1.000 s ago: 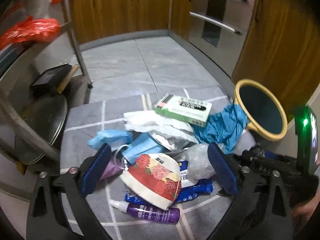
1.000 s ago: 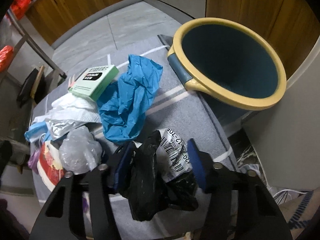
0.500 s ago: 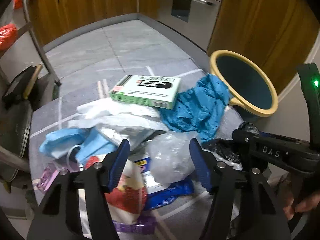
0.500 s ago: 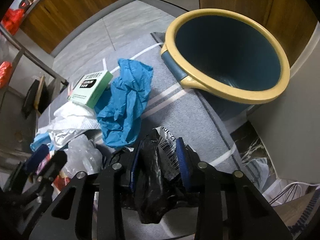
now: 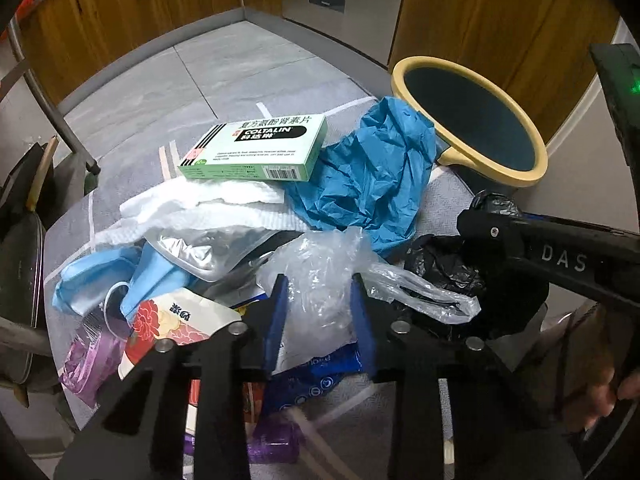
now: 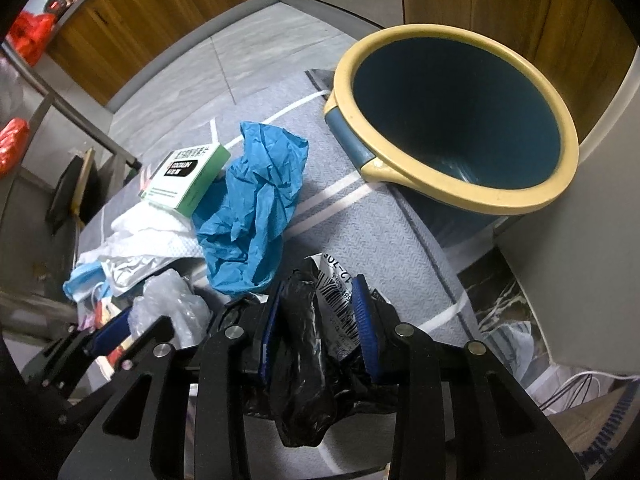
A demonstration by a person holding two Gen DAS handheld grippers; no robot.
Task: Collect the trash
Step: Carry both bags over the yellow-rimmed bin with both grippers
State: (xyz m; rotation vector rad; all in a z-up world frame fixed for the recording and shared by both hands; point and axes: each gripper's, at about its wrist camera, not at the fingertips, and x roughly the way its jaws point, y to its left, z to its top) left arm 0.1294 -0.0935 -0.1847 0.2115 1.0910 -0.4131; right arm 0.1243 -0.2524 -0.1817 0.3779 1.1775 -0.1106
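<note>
Since the earlier frame, the left gripper (image 5: 319,312) has been lowered onto the pile, its fingers having just been closing, now pressed on the crumpled clear plastic bag (image 5: 320,280) on the grey mat (image 6: 380,248). The blue bin with yellow rim (image 6: 452,120) stands beside. The right gripper (image 6: 318,320) is clamped on the black plastic bag (image 6: 300,340).

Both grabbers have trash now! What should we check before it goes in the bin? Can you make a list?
1. Left gripper pinching the clear plastic bag: ok; its jaws have just been closing on it.
2. Right gripper clamped on the black bag: ok.
3. Bin open and upright: ok.
4. Way to the bin free: ok, only bare grey mat between.
5. Clear bag free of the pile: cannot tell; its tail lies loose.
6. Black bag lifted off the mat: cannot tell.
</note>
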